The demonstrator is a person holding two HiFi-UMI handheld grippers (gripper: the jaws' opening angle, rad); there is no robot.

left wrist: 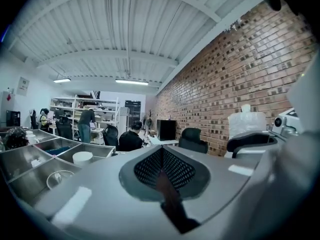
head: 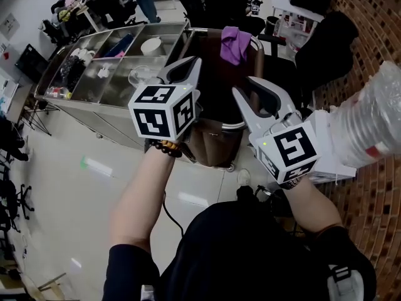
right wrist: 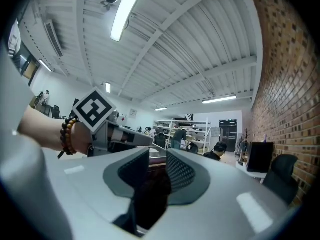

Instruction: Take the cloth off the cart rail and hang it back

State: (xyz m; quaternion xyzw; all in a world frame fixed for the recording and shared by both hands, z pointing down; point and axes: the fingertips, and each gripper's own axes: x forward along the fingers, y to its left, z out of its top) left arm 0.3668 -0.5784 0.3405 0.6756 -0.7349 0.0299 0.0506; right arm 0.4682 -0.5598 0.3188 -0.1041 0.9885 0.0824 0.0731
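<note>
the purple cloth point(head: 235, 44) is draped over the cart rail point(head: 203, 30) at the near end of the cart point(head: 81, 108). it is bunched into a soft lump with a fold hanging toward me, above a brown bin point(head: 213, 140). both my tools are short of it and touch nothing. the left hand-held gripper point(head: 183, 69) has its jaws pressed together with nothing between them; its own view shows only the meshed pads meeting and the room beyond. the right hand-held gripper point(head: 245, 86) has its jaws a little apart, a narrow dark gap with nothing in it, and in the head view it sits just below and to the right of the cloth. neither gripper view shows the cloth, so i go by the head view alone. i judge the first step, lifting it off, has not begun. the cloth looks light and limp; it should weigh next to nothing, fold around whatever pinches it and slide off the smooth rail easily. the risk is that a shallow pinch catches one layer and the rest drags or drops. i would take it at the thick bunched part on top of the rail, using the right one since its jaws are parted, and lift clear rather than pull sideways. to hang it back, i would lay its middle over the rail so both ends hang evenly.
</note>
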